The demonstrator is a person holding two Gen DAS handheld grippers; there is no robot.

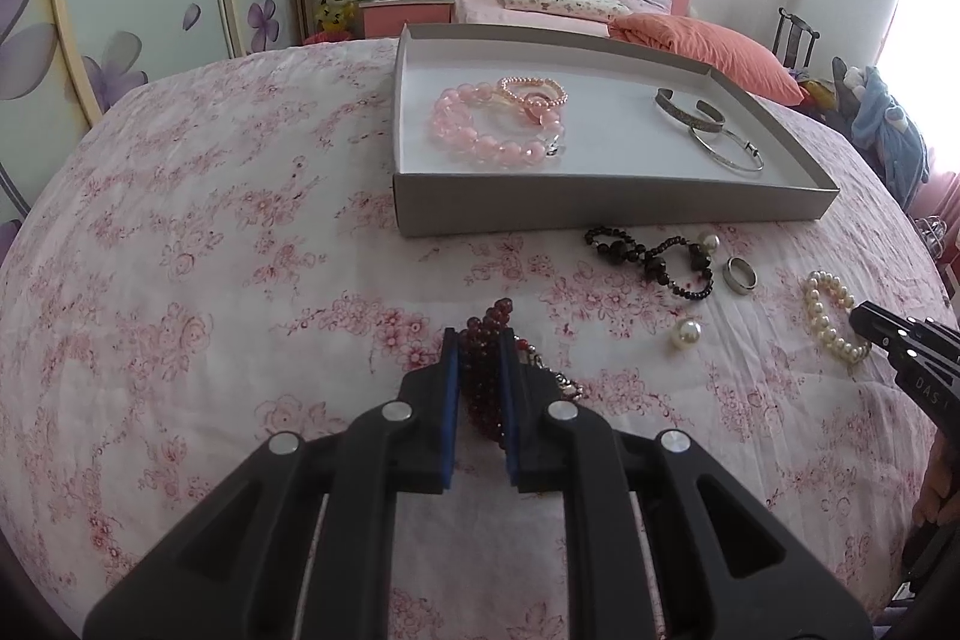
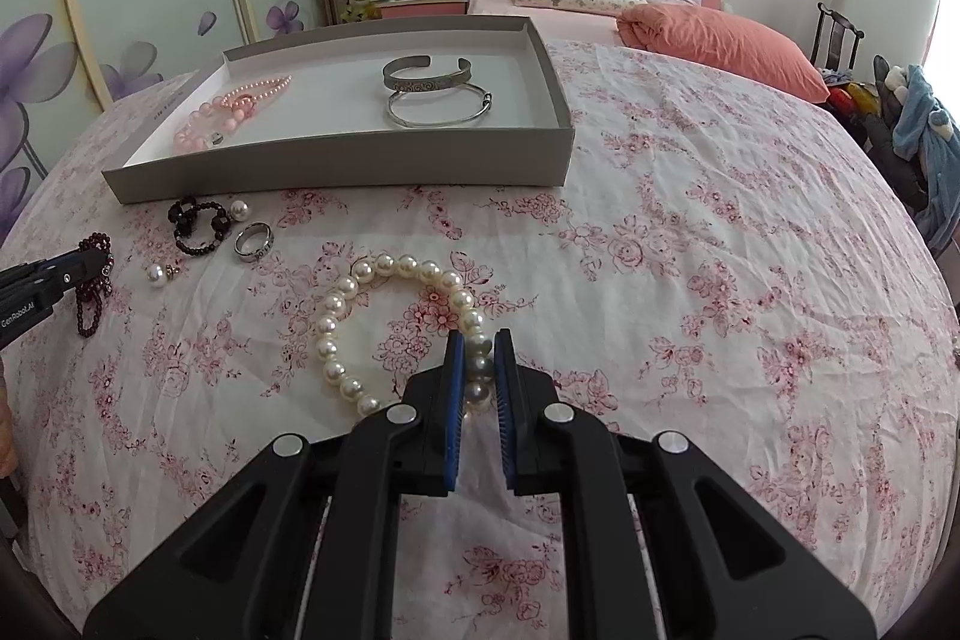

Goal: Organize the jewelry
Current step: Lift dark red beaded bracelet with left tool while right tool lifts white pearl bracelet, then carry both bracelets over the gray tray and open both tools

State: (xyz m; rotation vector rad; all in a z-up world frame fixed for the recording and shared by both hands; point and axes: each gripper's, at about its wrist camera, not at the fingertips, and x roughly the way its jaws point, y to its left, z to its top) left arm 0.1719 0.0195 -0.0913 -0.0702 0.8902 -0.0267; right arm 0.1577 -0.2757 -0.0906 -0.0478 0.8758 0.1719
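Your left gripper (image 1: 480, 349) is pinched on the dark red bead bracelet (image 1: 483, 388), its strands bunched between the blue pads just above the floral bedspread (image 1: 210, 280). Your right gripper (image 2: 478, 358) is clamped on one end of the white pearl bracelet (image 2: 336, 334), whose loop lies on the cloth to its left. Between your two tools lie a loose pearl (image 1: 686, 334), a black bead bracelet (image 1: 654, 259) and a silver ring (image 1: 739, 274). Beyond them stands the grey tray (image 1: 600, 205), holding a pink bead bracelet (image 1: 480, 130), a smaller pink pearl bracelet (image 1: 534, 91), a silver cuff (image 1: 690, 109) and a thin silver bangle (image 1: 726, 148).
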